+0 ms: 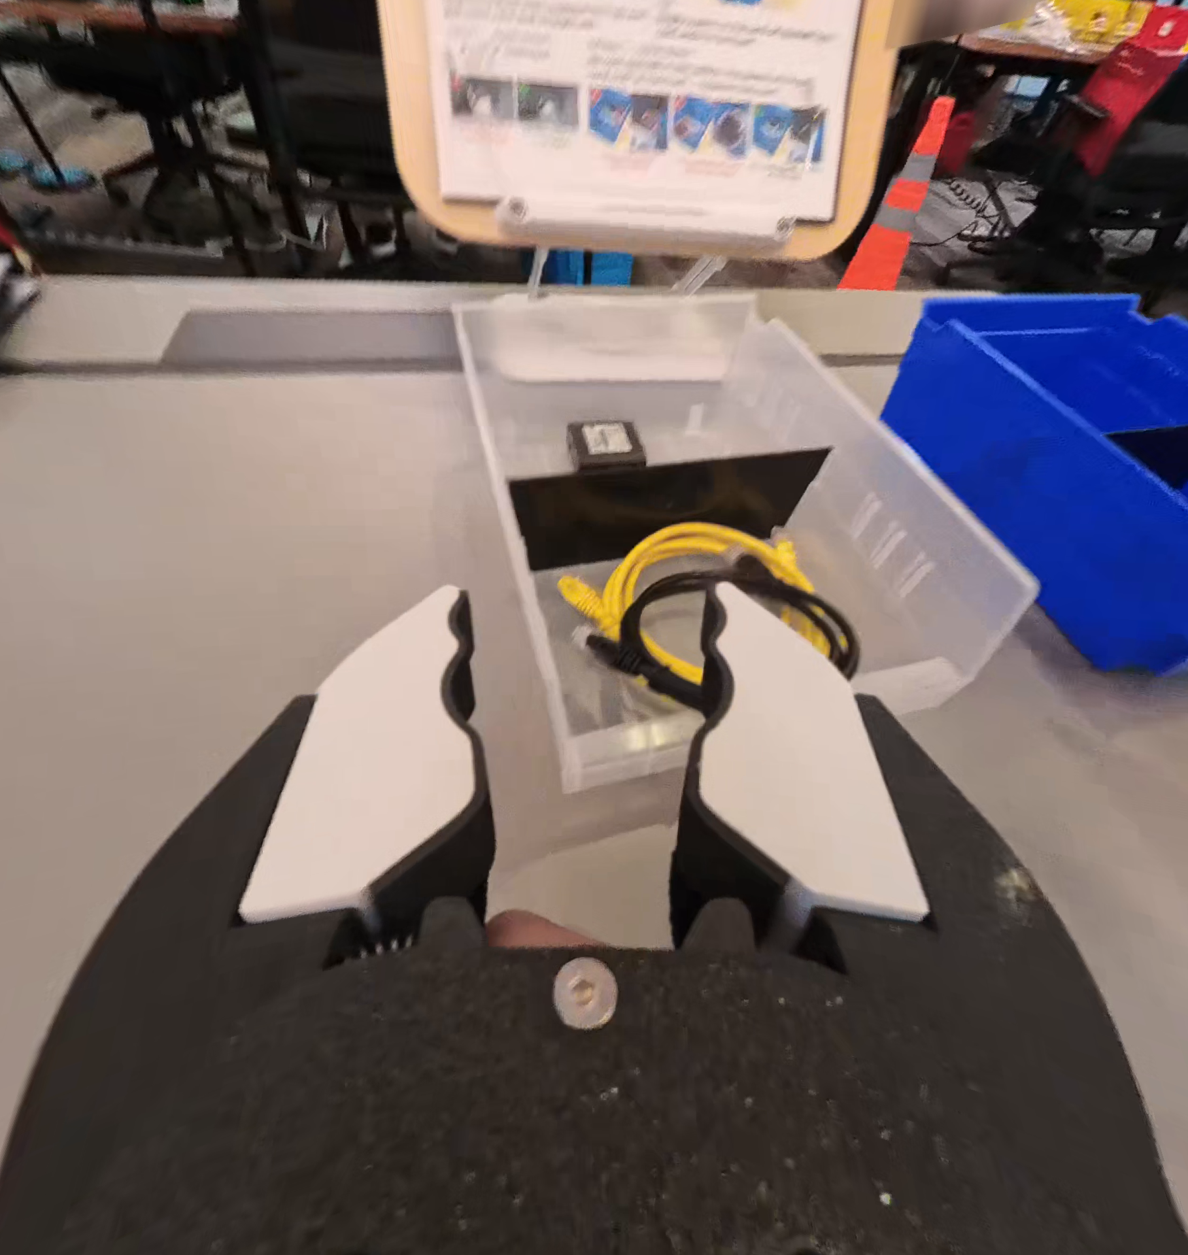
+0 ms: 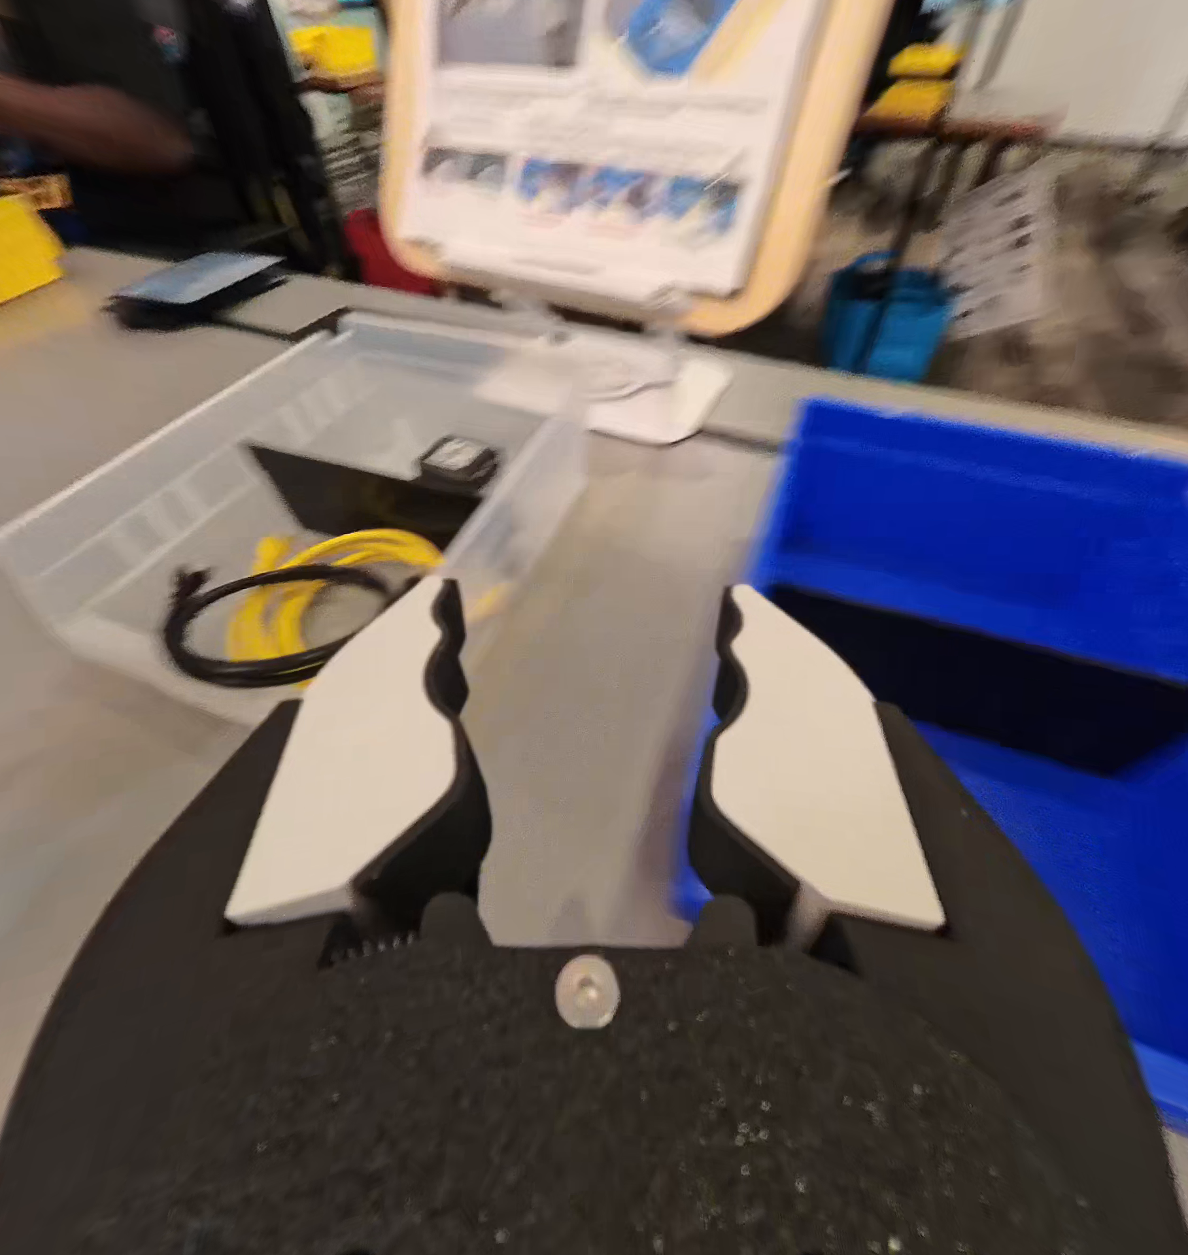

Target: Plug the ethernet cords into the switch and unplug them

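A clear plastic bin stands on the grey table. In its near compartment lie a coiled yellow ethernet cord and a coiled black cord. A small black switch sits behind a black divider. My left gripper is open and empty, hovering above the bin's near left corner. In the blurred right wrist view the bin, yellow cord, black cord and switch lie to the left. My right gripper is open and empty over bare table between the two bins.
A blue plastic bin stands right of the clear bin; it also shows in the right wrist view. An instruction board on a stand rises behind the bins. A person's arm is at the far left. An orange cone stands beyond the table.
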`<state>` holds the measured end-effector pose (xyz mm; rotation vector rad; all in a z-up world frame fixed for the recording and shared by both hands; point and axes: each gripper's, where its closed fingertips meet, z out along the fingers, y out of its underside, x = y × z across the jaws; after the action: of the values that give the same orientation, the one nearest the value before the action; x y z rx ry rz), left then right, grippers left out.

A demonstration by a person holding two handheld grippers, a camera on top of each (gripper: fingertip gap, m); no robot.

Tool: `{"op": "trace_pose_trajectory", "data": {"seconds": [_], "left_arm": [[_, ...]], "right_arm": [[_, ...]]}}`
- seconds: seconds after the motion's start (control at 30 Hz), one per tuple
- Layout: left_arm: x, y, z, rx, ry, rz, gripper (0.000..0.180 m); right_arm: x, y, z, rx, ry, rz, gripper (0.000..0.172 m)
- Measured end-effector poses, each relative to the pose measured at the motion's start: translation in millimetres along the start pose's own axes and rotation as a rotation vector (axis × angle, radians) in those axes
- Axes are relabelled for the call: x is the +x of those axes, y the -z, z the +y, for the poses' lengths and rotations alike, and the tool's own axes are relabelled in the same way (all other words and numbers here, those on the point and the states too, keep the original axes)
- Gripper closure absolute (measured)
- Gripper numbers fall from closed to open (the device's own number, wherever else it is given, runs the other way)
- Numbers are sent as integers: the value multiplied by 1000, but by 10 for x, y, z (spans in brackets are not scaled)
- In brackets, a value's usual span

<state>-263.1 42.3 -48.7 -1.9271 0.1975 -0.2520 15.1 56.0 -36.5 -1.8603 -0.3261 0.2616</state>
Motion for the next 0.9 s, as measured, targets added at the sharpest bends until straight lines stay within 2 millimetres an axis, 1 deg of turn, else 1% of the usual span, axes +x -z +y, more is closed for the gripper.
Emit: {"op": "trace_pose_trajectory", "data": {"seconds": [0.07,0.1,0.17,0.23,0.3,0.33,0.37,0.4,0.43,0.47,0.53,0.57,0.63,0.67,0.73,0.8,0.83,0.9], "left_arm": [[-81,-40,208,-20,0,-22,116],[-69,-71,315,-40,-29,-19,116],[-61,-150,478,-91,-75,-30,114],[-9,-243,554,-111,-76,-11,116],[-20,-383,592,-139,-87,-33,123],[-41,-458,601,-152,-89,-47,130],[-57,-521,608,-164,-88,-54,145],[-126,-551,602,-165,-91,-96,167],[-160,-562,592,-161,-112,-105,175],[-163,-564,595,-167,-118,-97,175],[-168,-534,572,-160,-120,-104,176],[-195,-512,524,-139,-142,-119,176],[-293,-449,386,-97,-152,-125,177],[-363,-426,334,-86,-128,-105,177],[-571,-358,263,-49,-88,-106,177],[-859,-250,191,-7,-123,-170,176],[-1037,-189,145,7,-140,-208,176],[-1417,-75,53,34,-110,-244,176]], "right_arm": [[-484,-251,268,-68,-89,-139,87],[-650,-339,386,-95,-130,-184,84],[-816,-459,559,-130,-160,-202,83],[-839,-550,648,-146,-148,-165,84],[-844,-625,670,-143,-138,-134,92],[-848,-663,678,-144,-143,-119,100],[-858,-699,704,-159,-147,-106,110],[-867,-728,752,-187,-139,-92,129],[-813,-750,810,-221,-129,-33,155],[-769,-746,820,-228,-90,12,162],[-778,-714,835,-251,-32,68,165],[-800,-695,810,-242,-6,102,166],[-910,-664,663,-188,17,136,167],[-971,-675,601,-187,1,139,167],[-1140,-750,419,-139,-33,128,166],[-1367,-872,238,-90,-30,132,166],[-1518,-951,149,-63,-41,114,166],[-1856,-1137,41,-51,-54,79,166]]}}
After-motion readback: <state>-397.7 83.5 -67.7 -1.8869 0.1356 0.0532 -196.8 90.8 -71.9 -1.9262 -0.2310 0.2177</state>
